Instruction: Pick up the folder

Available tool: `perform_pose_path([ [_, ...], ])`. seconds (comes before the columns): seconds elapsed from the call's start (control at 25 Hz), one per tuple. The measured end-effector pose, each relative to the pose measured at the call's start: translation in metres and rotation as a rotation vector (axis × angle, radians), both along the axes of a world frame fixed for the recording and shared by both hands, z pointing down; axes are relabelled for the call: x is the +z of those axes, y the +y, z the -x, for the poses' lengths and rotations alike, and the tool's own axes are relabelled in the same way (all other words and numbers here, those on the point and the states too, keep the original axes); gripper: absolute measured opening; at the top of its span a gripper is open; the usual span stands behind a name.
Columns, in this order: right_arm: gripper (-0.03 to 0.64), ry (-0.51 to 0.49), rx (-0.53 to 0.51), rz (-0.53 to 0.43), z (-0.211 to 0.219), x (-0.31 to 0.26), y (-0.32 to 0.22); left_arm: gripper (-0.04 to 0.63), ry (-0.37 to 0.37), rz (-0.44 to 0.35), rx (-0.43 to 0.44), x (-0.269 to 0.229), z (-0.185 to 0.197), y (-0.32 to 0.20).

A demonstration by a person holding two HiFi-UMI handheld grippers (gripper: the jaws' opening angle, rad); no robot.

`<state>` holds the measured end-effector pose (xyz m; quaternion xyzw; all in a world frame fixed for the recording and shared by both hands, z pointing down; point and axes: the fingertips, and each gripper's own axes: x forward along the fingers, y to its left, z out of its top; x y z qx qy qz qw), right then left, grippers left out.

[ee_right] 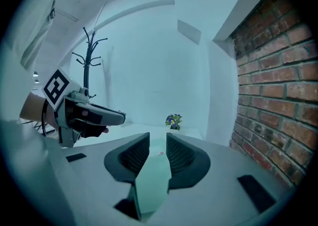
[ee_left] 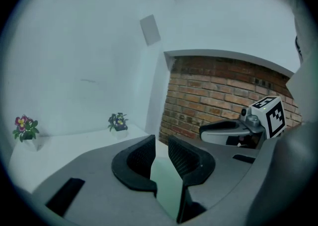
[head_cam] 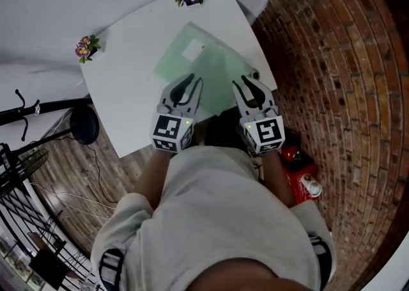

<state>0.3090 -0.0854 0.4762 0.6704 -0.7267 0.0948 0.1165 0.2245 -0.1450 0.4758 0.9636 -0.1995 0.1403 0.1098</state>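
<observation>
Jaws of the left gripper (ee_left: 160, 143) and the right gripper (ee_right: 157, 143) are standing slightly apart, gripping nothing. The translucent green plastic folder (head_cam: 206, 66) is lying flat beneath them, by the white tabletop's (head_cam: 128, 85) right edge. Risk: the 2 grippers skating over the thin sheet and pushing it off that edge. Only the head view is showing the folder's outline.

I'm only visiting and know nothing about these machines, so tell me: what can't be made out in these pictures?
The near edge of the folder: in the head view it is covered by the left gripper and the right gripper. Both gripper views show only a green strip between open jaws, so contact is unclear.
The white label on the folder: head view, too small to read.
The red object: head view, small and partly behind the person's arm.
</observation>
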Motion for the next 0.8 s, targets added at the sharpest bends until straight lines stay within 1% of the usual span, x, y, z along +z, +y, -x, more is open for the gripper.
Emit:
perform_pose_path([
  [0.24,0.106,0.010,-0.096,0.025,-0.016,0.010,-0.027,0.074,-0.009,0.024,-0.096,0.009,-0.004,-0.026],
  [0.56,0.107,0.015,-0.198,0.085,-0.033,0.029,-0.051,0.074,-0.021,0.087,-0.219,0.030,0.000,-0.040],
  [0.8,0.109,0.036,-0.315,0.116,-0.030,0.041,-0.075,0.074,-0.022,0.135,-0.323,0.045,0.013,-0.046],
])
